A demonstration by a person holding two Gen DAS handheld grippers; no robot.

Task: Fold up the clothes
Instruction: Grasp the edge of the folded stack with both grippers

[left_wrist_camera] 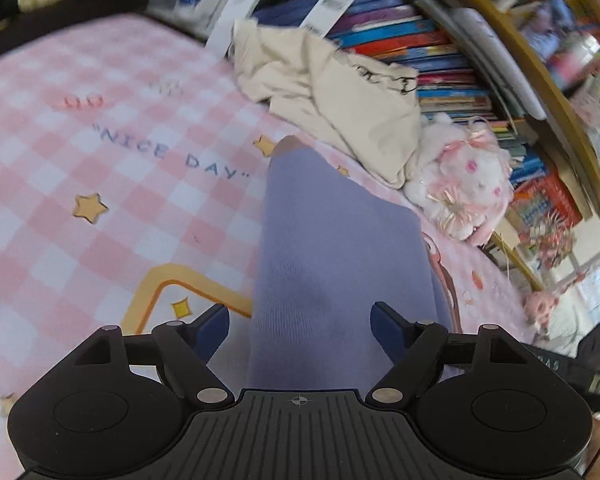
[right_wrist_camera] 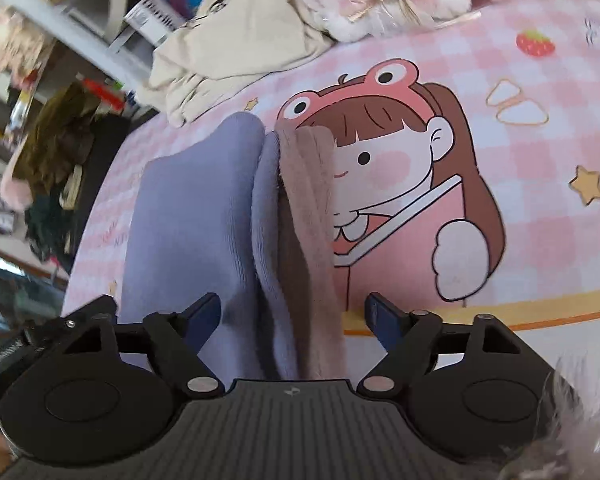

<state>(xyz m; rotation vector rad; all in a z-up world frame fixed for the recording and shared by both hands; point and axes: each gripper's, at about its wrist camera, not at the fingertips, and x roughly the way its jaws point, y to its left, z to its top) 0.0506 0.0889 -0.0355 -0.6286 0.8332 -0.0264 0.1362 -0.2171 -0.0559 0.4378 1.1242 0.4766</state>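
Left gripper [left_wrist_camera: 300, 330]: fingers spread wide, lavender garment [left_wrist_camera: 332, 248] lies between them, pads clear of the cloth, nothing gripped. Right gripper [right_wrist_camera: 294, 316]: fingers also wide apart, over the same lavender garment's folded edge and its brownish-pink lining [right_wrist_camera: 304, 216]; no grip there either. Garment lies as a long strip on the pink checkered mat [left_wrist_camera: 100, 152], partly covering the cartoon girl print [right_wrist_camera: 400, 184]. Beyond it, a crumpled cream garment [left_wrist_camera: 332, 96] at the mat's far edge, touching a white-pink plush toy [left_wrist_camera: 464, 184]. Behind those, stacked books [left_wrist_camera: 432, 48] on a shelf.
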